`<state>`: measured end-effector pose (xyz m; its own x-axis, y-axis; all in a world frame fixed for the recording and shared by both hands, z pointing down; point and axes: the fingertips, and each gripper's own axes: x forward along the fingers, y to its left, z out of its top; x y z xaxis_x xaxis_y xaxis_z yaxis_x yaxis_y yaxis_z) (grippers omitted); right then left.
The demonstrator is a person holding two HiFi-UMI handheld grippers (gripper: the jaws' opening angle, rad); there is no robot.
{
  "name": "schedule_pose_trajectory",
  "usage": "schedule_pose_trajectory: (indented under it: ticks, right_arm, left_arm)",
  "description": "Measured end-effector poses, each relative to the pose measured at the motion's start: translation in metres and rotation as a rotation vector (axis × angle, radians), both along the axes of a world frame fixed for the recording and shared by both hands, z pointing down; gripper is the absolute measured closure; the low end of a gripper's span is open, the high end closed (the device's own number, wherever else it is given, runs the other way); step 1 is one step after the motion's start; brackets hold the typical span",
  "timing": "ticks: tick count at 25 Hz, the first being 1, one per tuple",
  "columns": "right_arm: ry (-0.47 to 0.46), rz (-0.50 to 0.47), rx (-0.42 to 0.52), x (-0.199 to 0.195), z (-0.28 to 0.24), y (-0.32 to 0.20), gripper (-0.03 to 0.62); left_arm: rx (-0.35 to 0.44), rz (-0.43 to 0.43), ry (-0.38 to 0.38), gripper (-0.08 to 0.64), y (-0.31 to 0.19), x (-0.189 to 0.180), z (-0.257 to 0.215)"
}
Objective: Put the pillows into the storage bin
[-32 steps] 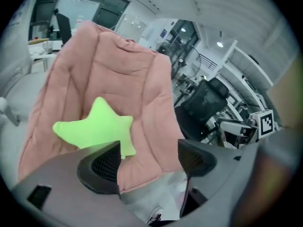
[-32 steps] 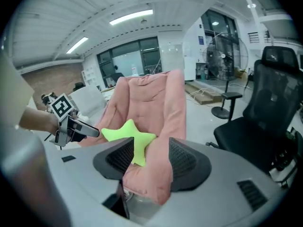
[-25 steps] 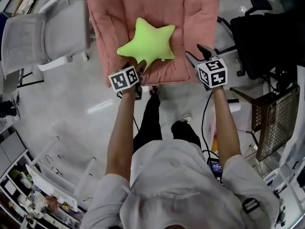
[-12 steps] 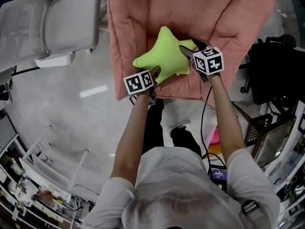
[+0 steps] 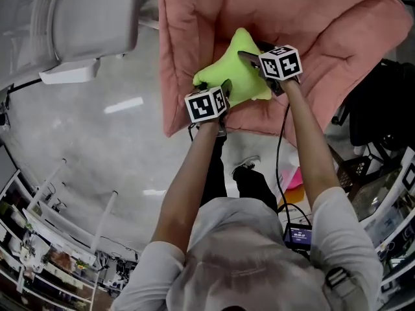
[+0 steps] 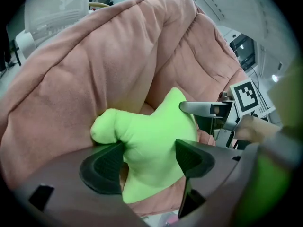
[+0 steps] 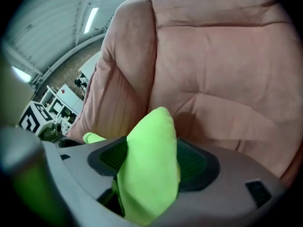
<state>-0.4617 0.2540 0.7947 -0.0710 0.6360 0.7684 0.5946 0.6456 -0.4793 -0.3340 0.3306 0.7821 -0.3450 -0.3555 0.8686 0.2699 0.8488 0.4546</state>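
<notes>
- The green star pillow (image 5: 237,70) lay on the seat of the pink armchair (image 5: 318,31), leaning toward its back, so the two near points stuck out to the front, easy to take
- The left gripper (image 6: 147,162) had one lower point of the star between its jaws; they were closing and stood fairly wide, with the pads just at the fabric, probably not yet pressing
- The right gripper (image 7: 151,162) had another point between its jaws, which were opening, very wide; the soft point filled the gap, but no firm hold was visible
- The padded armchair sides rose close at both sides, so the free way seemed up and back toward the person
- The grey chair (image 5: 84,24) stood well apart on the left; no storage bin was in view
</notes>
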Motion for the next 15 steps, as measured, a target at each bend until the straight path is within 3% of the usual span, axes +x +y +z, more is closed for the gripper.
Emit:
schedule_pose_trajectory:
  ticks: [3,7,11,15]
  right_arm:
    - [0.053,0.069,-0.032,-0.001,0.005,0.004,0.293]
    - [0.081,0.055,0.010,-0.001,0.001,0.003,0.335]
    - [0.042,0.077,0.013,0.009,-0.010,-0.006,0.364]
    - [-0.015,0.153,-0.006,0.018,-0.040,-0.025,0.374]
  left_arm:
    - [0.024,-0.003,0.018,0.218,0.000,-0.004,0.003]
    - [0.034,0.033,0.021,0.301,-0.004,-0.008,0.002]
    - [0.060,0.068,0.020,0.361,-0.014,-0.003,-0.006]
    - [0.084,0.154,-0.023,0.378,-0.022,0.002,-0.026]
